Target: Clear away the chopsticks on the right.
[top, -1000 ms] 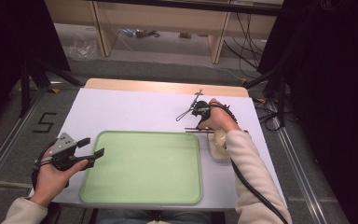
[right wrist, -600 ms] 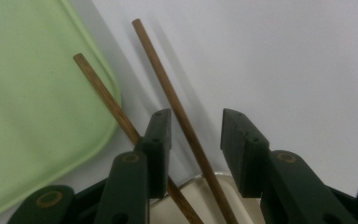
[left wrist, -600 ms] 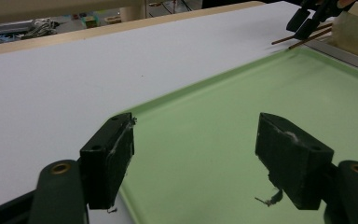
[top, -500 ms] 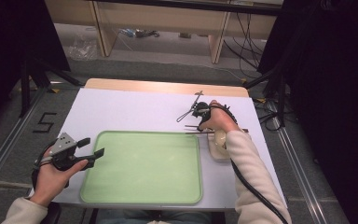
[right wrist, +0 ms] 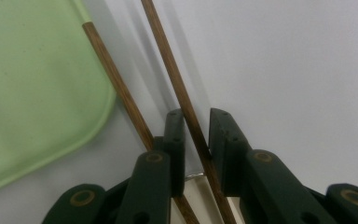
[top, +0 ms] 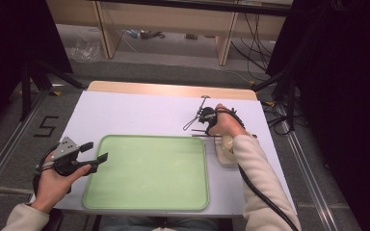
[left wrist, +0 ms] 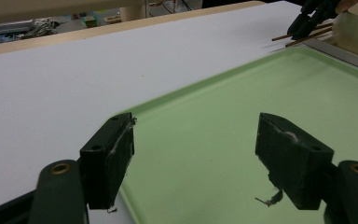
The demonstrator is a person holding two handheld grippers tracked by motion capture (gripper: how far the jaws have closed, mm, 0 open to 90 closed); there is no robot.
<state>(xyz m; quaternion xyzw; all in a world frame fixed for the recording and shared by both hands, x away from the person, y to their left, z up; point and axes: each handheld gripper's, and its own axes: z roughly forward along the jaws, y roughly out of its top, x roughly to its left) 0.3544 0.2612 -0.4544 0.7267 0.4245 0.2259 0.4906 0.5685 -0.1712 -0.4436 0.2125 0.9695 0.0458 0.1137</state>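
White sheeting covers the table [top: 139, 113], with a strip of bare wood showing along its far edge and cables on the floor beyond it. On the near half of the surface lies a pale green tray [top: 149, 173], shallow, with rounded corners and nothing in it.

At the tray's left edge, the person's left hand [top: 53, 185] holds the left gripper [top: 92, 153], its jaws pointing right over the tray's rim. In the left gripper view the left gripper [left wrist: 196, 158] has its jaws spread wide apart with bare green tray between them, holding nothing.

Near the right edge of the surface, just past the tray's far right corner, the right hand [top: 226, 126] holds the right gripper [top: 203, 116] pointing down at two thin brown sticks [top: 203, 133]. In the right gripper view the right gripper [right wrist: 196, 140] has its jaws nearly closed around one stick [right wrist: 177, 88], which runs between them; whether they press on it cannot be told. The second stick [right wrist: 116, 86] lies just left of the jaws, its tip touching the tray's corner. A pale cream dish [top: 225, 151] sits beside the tray's right edge, under the right wrist.
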